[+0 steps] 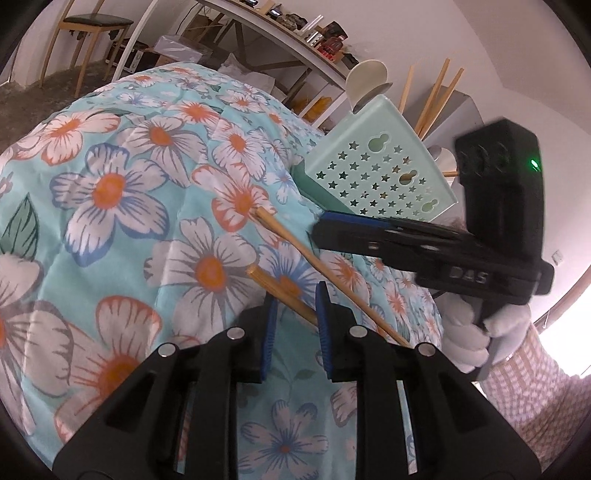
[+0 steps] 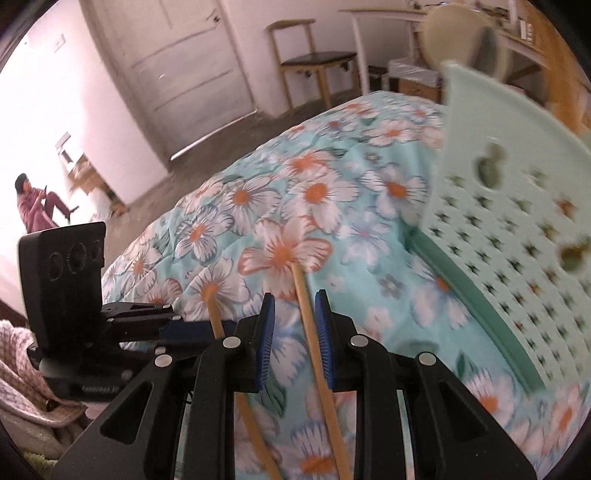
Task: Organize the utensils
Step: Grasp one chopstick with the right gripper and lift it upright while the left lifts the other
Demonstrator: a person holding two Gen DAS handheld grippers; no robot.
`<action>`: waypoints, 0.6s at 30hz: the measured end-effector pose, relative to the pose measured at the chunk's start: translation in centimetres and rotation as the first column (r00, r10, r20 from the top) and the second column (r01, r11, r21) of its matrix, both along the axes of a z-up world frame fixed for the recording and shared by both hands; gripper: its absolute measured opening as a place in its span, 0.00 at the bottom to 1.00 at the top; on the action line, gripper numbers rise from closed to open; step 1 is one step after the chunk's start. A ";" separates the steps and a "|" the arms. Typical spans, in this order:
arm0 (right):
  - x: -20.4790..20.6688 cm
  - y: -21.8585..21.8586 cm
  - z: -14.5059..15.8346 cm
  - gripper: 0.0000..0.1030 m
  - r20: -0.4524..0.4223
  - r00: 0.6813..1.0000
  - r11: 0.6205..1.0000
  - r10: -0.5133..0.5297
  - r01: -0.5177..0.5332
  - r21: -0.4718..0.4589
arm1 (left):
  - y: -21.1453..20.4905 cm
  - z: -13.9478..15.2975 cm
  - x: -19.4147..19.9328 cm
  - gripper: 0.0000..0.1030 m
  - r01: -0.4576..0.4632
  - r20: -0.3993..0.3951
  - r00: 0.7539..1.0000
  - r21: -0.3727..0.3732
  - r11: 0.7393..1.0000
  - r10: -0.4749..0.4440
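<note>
Two wooden chopsticks lie on the floral cloth [image 1: 110, 184]. The nearer chopstick [image 1: 284, 291] runs slantwise across the narrow gap of my left gripper [image 1: 295, 314]; its blue pads stand apart and do not press it. The longer chopstick [image 2: 312, 332] passes between the pads of my right gripper [image 2: 295, 317], close to the right pad and not squeezed. In the left wrist view the right gripper [image 1: 325, 227] hovers over that chopstick [image 1: 332, 273]. A mint-green holder with star holes [image 1: 380, 173] stands just behind, with several chopsticks [image 1: 439, 96] and a cream spoon [image 1: 365, 81] in it.
A gloved hand [image 1: 465, 332] with a checked sleeve holds the right gripper. The holder [image 2: 517, 240] looms close on the right of the right wrist view. Beyond the cloth are a wooden chair [image 2: 314, 59], a shelf [image 1: 280, 29], a door and a seated person [image 2: 33, 203] far left.
</note>
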State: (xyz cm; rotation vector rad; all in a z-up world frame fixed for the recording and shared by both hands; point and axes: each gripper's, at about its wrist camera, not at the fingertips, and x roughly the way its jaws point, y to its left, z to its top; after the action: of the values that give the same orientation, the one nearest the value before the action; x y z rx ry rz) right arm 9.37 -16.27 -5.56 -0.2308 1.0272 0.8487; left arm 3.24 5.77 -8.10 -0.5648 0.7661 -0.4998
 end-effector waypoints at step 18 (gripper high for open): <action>-2.2 -7.7 6.3 0.07 0.157 0.960 0.972 -0.230 0.219 0.082 | 0.1 0.0 -0.3 0.19 0.002 0.011 1.000 -0.002 1.000 -0.002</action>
State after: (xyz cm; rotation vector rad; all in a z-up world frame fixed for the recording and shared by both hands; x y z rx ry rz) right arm 7.16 -23.99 0.71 -0.1252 0.8505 0.6434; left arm 2.94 5.83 -8.12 -0.5628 0.7555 -0.5049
